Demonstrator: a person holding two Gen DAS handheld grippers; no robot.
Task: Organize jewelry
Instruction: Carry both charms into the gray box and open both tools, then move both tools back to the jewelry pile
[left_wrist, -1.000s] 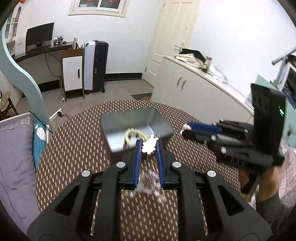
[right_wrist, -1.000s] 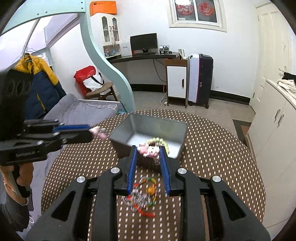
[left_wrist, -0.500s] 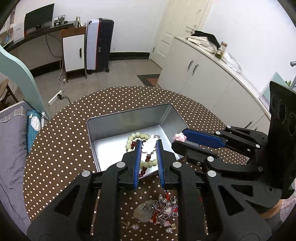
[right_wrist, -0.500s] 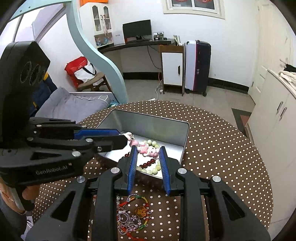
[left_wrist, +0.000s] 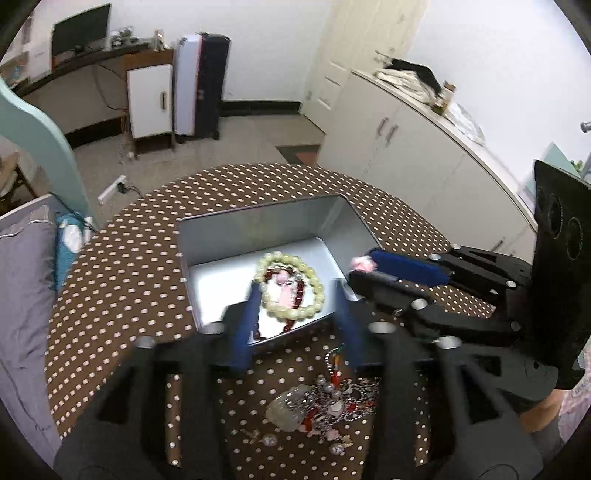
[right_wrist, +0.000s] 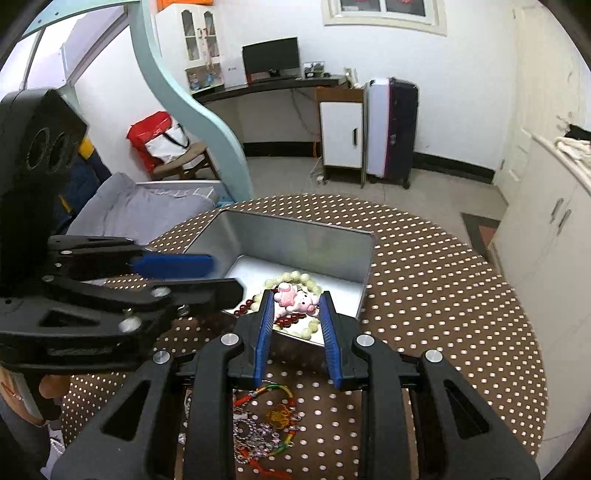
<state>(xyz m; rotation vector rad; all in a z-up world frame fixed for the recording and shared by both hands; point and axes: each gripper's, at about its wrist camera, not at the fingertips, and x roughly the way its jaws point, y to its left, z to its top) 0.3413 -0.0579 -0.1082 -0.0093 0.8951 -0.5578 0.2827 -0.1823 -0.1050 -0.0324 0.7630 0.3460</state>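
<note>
Left gripper (left_wrist: 295, 291): hovering low over the near edge of the tin, its blue-padded fingers (left_wrist: 242, 332) standing wide apart and blurred, gripping nothing.
Silver rectangular metal tin (left_wrist: 258, 225): sitting open on the round brown table with white polka dots (left_wrist: 122, 280), near the table's middle.
Pale green bead bracelet (left_wrist: 295, 284): lying on the tin's floor, showing between the left gripper's spread fingers.
Dark red bead bracelet (left_wrist: 291, 295): lying in the tin too, overlapping the pale green one; a small pale pink piece is resting among them, too blurred to make out.
Tangled heap of chains, red cords and a clear stone pendant (left_wrist: 325, 402): lying on the table just in front of the tin, under the left gripper.
Right gripper (right_wrist: 295, 302): reaching over the tin's near rim from the right side, its fingers pinching a pink and white figure-shaped charm (right_wrist: 297, 300) between the blue pads (right_wrist: 264, 332).
Charm's place: hanging above the bracelets inside the tin, touching only the pads as far as the right wrist view is showing.
White cabinets (left_wrist: 406, 155): standing along the wall beyond the table.
</note>
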